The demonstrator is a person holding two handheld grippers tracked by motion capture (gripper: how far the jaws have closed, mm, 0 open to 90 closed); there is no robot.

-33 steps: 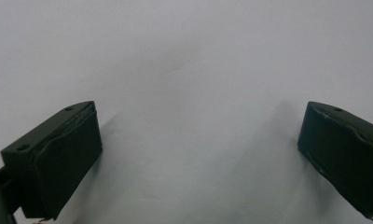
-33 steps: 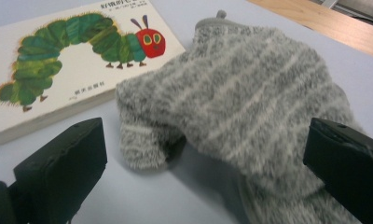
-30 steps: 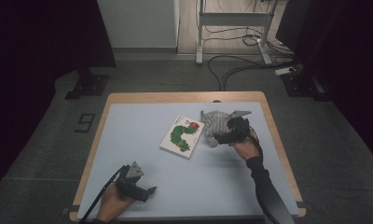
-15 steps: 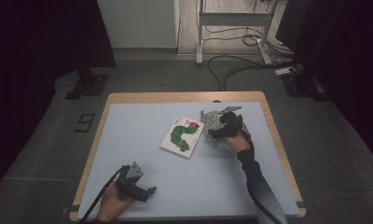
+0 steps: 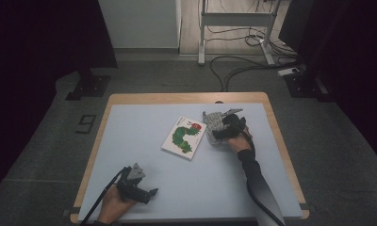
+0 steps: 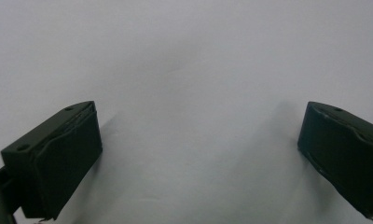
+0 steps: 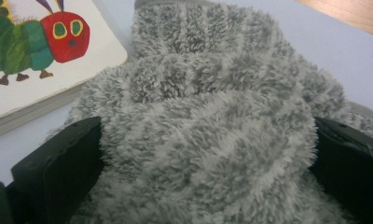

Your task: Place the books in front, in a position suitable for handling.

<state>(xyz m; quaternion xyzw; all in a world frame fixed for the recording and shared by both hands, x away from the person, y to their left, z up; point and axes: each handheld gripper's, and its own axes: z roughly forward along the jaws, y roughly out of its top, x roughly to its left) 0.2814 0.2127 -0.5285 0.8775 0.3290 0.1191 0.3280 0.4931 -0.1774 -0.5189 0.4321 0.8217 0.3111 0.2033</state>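
Note:
A fuzzy grey cloth (image 5: 213, 119) lies bunched on the pale blue table (image 5: 139, 136), right of a picture book (image 5: 184, 136) with a green caterpillar on its cover. My right gripper (image 5: 218, 133) sits over the cloth. In the right gripper view its jaws stand wide apart on either side of the cloth (image 7: 208, 107), so my right gripper (image 7: 208, 172) is open around it; the book (image 7: 40, 70) lies at the upper left. My left gripper (image 5: 148, 193) rests near the table's front edge, and in its own view my left gripper (image 6: 198, 149) is open over bare table.
The table has a wooden rim (image 5: 186, 97). Beyond it are a grey floor, cables (image 5: 233, 63) and a metal stand (image 5: 233, 19). Dark curtains hang at both sides.
My right gripper has moved away from the person and a little left, onto the grey cloth. The left gripper has stayed where it was.

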